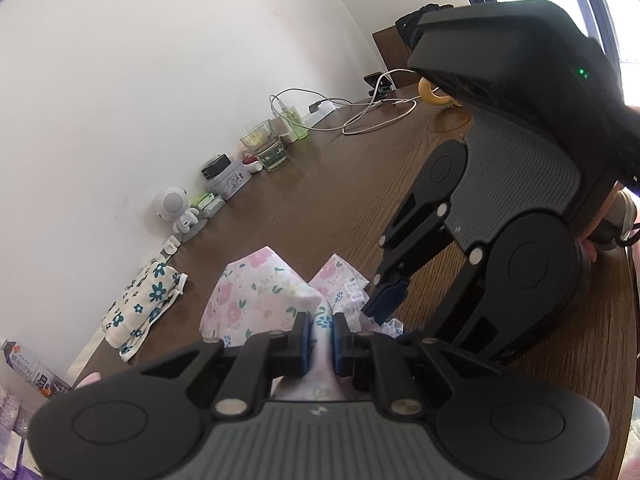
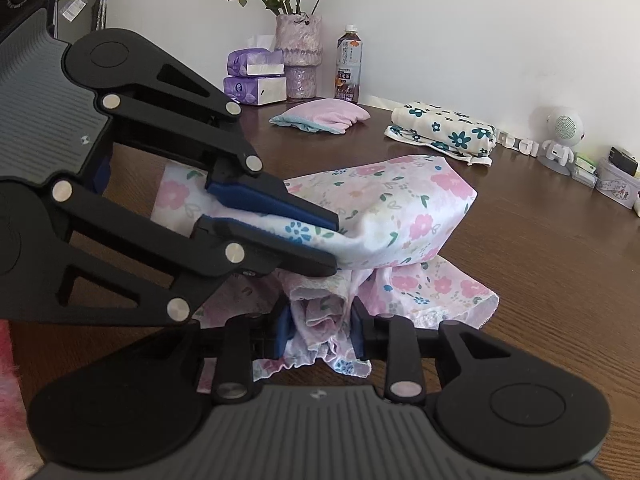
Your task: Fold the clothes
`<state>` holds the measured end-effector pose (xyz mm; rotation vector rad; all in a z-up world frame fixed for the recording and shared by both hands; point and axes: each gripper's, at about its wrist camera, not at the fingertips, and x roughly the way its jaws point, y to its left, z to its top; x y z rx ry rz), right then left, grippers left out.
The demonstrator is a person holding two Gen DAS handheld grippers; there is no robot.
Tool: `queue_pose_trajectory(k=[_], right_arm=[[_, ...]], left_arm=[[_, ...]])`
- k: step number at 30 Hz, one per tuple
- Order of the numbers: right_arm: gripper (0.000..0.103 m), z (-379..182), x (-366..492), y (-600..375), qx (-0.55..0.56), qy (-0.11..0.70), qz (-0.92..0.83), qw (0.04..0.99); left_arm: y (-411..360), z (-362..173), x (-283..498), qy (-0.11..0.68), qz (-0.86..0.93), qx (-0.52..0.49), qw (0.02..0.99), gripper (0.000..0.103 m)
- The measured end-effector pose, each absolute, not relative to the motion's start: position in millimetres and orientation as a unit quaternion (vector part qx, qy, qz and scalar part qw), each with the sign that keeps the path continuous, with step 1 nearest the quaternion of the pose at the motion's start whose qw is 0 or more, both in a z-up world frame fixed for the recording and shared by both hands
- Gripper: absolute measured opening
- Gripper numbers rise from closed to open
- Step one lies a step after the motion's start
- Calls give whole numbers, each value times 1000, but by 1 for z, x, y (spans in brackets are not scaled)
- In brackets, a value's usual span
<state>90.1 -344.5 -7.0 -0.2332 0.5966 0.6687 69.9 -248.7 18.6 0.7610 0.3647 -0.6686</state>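
Ribbed grey housing fills the bottom of both wrist views, and from it each pair of black, blue-padded fingers reaches into the same pink floral cotton garment [image 2: 416, 216] lying mid-way across the brown wooden table [image 2: 540, 264]. Starting at the left, the left gripper [image 2: 334, 242] is pinched tight on a white fold of that cloth and holds it raised, so the fabric balloons into a hollow hump above the tabletop; lifting one layer like this probably lets it be carried over the rest to make a fold. Just below and right of it, the right gripper [image 2: 320, 334] has its jaws partly spread around the frilled, lace-edged hem, which bunches between the pads; whether they still press on it I cannot tell. Farther right, against the white wall, a folded white cloth with teal flowers [image 2: 444, 130] and a folded pink bundle [image 2: 322, 116] sit well apart from the work, apparently parked as finished pieces.
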Motion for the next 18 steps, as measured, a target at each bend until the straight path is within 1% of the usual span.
queue_pose_trajectory(k=[3,6,8,9,10,12,18], right_arm=[[37,-4,82,-355,-104,285,318,898],[37,-3,75,-362,-98,284,314,900],[34,-4,74,-363,-99,286,313,900],[28,-6,74,-361,-101,287,314,899],[25,-7,75,-360,-103,289,315,898],[24,-8,74,-358,-107,289,316,897],[24,-6,65,-365,-109,294,306,899]], left_arm=[[-249,18,68,169,-318,365,859,10],[-254,17,61,156,-330,377,851,8],[-257,15,55,153,-344,384,843,8],[-259,14,53,153,-348,387,840,7],[-260,12,52,153,-352,389,838,5],[-260,11,52,157,-357,386,836,5],[-260,9,55,166,-371,375,833,5]])
